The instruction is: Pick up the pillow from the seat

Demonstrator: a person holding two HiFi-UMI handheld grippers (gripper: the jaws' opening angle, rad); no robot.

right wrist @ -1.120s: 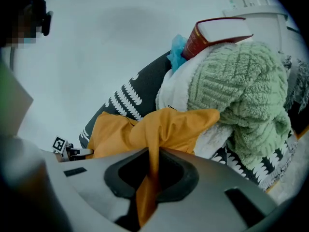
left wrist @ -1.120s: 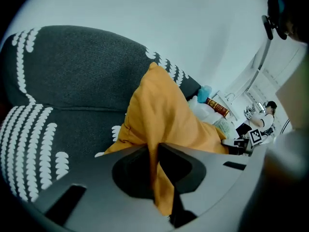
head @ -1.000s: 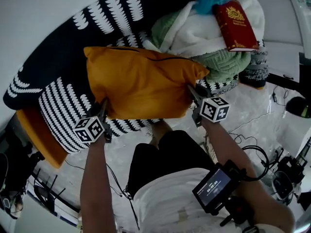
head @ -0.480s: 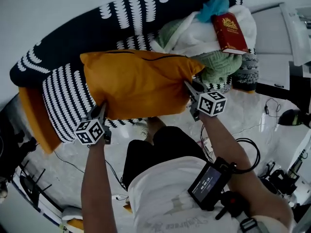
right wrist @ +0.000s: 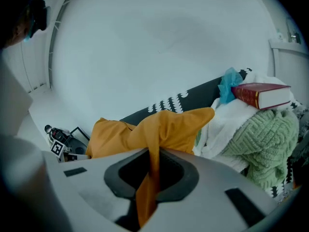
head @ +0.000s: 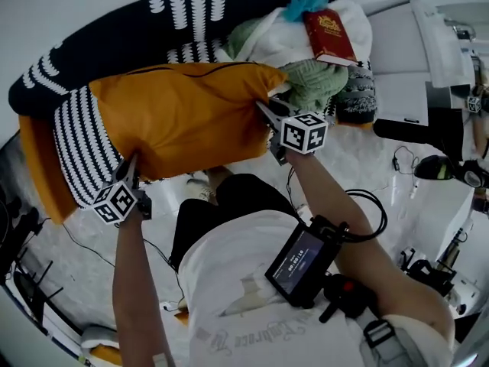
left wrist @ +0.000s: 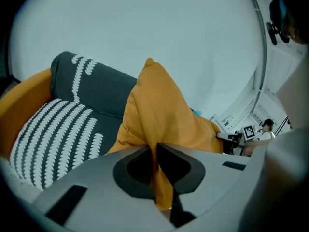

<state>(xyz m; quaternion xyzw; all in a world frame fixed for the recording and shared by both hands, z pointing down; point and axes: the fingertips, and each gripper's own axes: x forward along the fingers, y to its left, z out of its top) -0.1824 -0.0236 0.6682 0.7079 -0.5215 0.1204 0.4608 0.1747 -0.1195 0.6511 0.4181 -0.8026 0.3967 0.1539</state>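
Sofa [head: 107, 44]: dark cover with white leaf pattern, orange side panel [head: 37, 167] at the sofa's left end. Patterned cushion [head: 76, 155] lies on the sofa's left part. Heaped on the sofa's right end: white blanket [head: 271, 44], green throw [head: 315, 84]

Head cam: I look steeply down from overhead | left cam: rides my left tongs [left wrist: 155, 148], hard up against the pillow [left wrist: 161, 112], facing the sofa [left wrist: 96, 88] back | right cam: rides my right tongs [right wrist: 154, 154], equally close, facing the red book [right wrist: 260, 94] | shared: pillow and sofa in all three.
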